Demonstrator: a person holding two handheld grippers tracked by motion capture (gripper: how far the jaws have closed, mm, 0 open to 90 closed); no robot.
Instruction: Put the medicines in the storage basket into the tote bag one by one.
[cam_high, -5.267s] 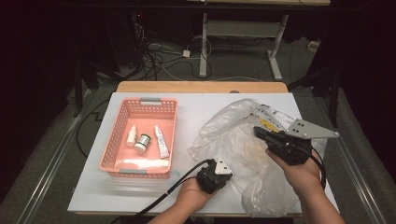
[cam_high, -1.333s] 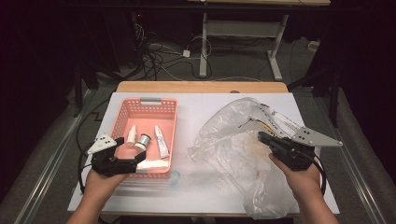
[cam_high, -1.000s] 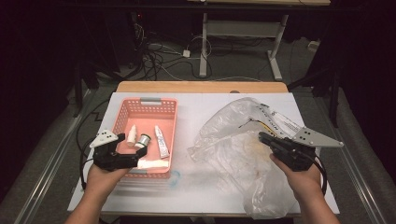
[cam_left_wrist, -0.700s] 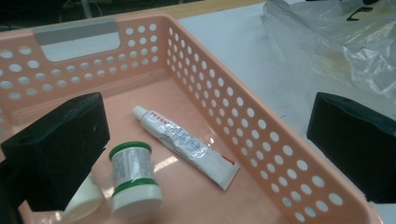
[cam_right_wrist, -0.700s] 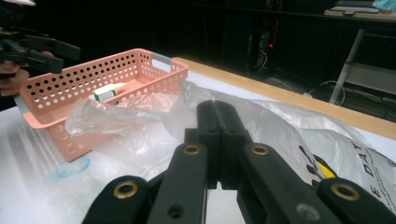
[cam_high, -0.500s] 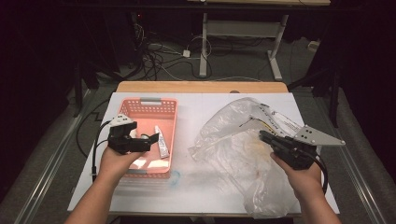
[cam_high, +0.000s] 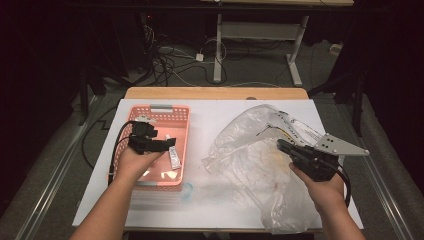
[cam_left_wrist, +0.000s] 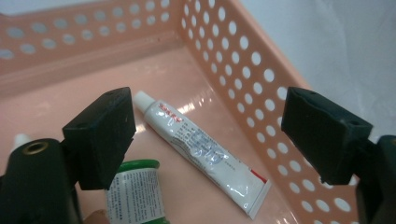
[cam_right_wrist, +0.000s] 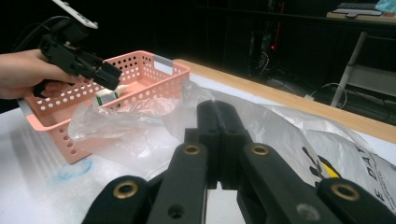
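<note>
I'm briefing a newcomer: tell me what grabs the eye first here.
The pink basket at the table's left, with the left tool open above a white tube lying inside it. Then the big crumpled clear plastic bag at the right, with the right tool shut over it.

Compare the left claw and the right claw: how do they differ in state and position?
The left claw is open, its jaws wide apart above the white tube in the pink basket; the right claw has its jaws pressed together. The left claw holds nothing, while the right claw is at the clear plastic bag. Both are black and hand-held.
</note>
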